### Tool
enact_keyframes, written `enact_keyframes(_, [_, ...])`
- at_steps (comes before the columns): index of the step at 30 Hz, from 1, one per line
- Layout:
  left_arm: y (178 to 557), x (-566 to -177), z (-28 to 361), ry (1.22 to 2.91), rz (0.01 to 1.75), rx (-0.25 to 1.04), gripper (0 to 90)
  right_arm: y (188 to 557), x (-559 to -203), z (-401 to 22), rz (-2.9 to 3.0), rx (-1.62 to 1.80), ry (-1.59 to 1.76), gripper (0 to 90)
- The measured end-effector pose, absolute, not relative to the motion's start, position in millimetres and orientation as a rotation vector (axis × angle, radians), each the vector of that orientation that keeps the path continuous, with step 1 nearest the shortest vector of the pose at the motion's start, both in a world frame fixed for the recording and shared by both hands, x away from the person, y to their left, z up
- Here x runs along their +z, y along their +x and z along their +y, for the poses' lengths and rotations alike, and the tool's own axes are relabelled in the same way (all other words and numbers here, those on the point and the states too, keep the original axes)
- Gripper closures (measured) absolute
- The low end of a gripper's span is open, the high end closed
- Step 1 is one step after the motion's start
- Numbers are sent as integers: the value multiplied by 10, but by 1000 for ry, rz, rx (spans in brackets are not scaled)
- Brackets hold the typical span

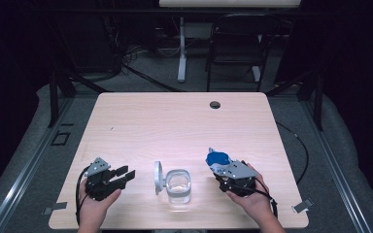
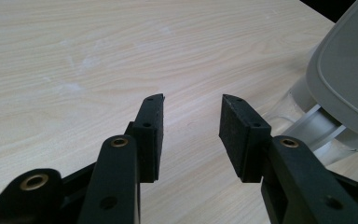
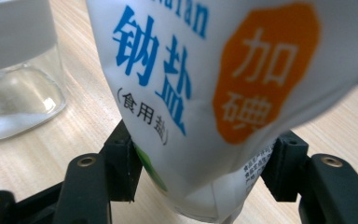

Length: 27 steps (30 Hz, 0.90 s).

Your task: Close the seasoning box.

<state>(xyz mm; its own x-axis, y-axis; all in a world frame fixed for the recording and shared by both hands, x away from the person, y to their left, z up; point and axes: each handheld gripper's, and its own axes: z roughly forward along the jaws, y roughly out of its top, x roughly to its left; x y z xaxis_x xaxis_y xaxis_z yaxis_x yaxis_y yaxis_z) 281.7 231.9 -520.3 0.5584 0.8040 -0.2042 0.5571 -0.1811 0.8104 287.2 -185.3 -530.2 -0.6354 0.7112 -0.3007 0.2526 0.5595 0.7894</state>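
Observation:
A clear glass jar (image 1: pixel 178 186) stands near the table's front edge with its grey hinged lid (image 1: pixel 158 177) swung up on its left side. A little white powder lies in the jar (image 3: pixel 14 84). My left gripper (image 1: pixel 126 174) rests left of the lid, open, with nothing between its fingers (image 2: pixel 192 105). The lid (image 2: pixel 349 70) is close on its right. My right gripper (image 1: pixel 217 167), right of the jar, is shut on a white salt bag (image 3: pixel 205 70) with blue and orange print. The bag's blue top (image 1: pixel 217 158) points away from me.
The wooden table (image 1: pixel 175 121) has a cable hole (image 1: pixel 215 104) near its far edge. Beyond it stand a black folding chair (image 1: pixel 235 43) and a white desk leg (image 1: pixel 181 48). A cable (image 1: pixel 298 145) trails off the table's right side.

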Motion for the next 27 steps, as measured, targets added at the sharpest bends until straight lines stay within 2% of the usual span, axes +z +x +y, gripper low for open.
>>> enact_keyframes(13, [2818, -5242, 2346, 1868, 1128, 345, 572, 3004, -5306, -1633, 2201, 913, 639, 397])
enact_keyframes(27, [2796, -5241, 2395, 1866, 1140, 353, 572, 2973, -5308, -1541, 2199, 936, 597, 397])
